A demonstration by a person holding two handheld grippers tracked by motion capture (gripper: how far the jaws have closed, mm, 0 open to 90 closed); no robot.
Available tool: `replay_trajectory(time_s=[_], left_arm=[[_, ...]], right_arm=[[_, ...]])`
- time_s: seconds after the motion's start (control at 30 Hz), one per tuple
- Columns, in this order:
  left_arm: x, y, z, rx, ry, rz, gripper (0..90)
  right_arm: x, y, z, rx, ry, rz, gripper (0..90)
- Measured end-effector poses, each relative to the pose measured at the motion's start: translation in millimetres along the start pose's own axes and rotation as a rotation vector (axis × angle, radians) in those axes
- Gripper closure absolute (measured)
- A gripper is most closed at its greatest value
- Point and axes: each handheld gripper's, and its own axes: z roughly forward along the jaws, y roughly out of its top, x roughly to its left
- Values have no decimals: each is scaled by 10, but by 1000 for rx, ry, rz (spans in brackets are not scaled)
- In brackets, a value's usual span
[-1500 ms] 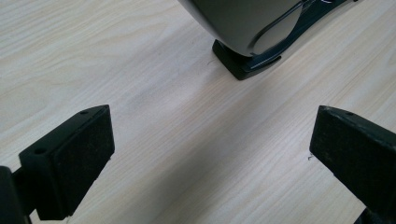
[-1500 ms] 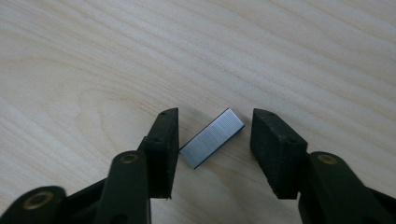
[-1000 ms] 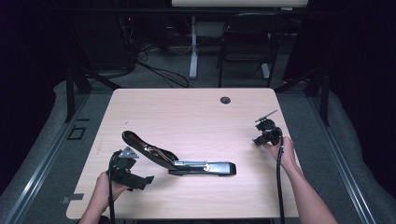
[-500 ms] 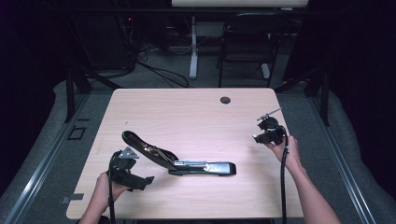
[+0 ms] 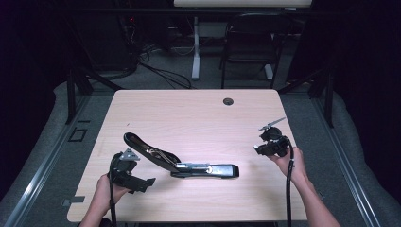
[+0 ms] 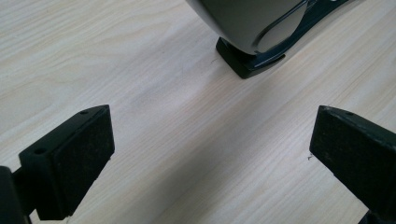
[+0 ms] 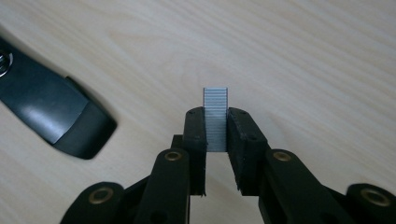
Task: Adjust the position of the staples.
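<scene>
A black stapler (image 5: 189, 165) lies swung open in the middle of the wooden table (image 5: 189, 113), its base flat and its top arm raised toward the left. My left gripper (image 5: 135, 177) stands open just short of the stapler's left end (image 6: 252, 28), with nothing but bare wood between its jaws (image 6: 210, 144). Near the table's right edge my right gripper (image 5: 269, 144) is shut on a short silver strip of staples (image 7: 215, 116), which sticks out upright past the fingertips (image 7: 215, 126). The stapler's black end (image 7: 56, 116) lies to that gripper's left.
A small round cable hole (image 5: 228, 101) sits near the table's far edge. Behind the table stand a black chair (image 5: 248, 42) and loose cables on the floor. A person's hands and forearms come in from the near edge.
My right gripper has shifted slightly toward the right edge and a little nearer, still holding the staples. The left gripper and the stapler have stayed put.
</scene>
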Motion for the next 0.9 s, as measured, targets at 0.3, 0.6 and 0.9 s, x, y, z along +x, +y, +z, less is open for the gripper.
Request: replay_trajectory(time_s=[0.3,0.6,0.9], left_arm=[[2,4,10,4,-6,3,0],[3,6,11,5,-8,2,0],[6,6,15,4,-11,1,0]], right_arm=[[277,-190,135,112,29,-43,779],[382,-227,302,187,50,-67,778],[397,-228,349,236,39,-74,766]])
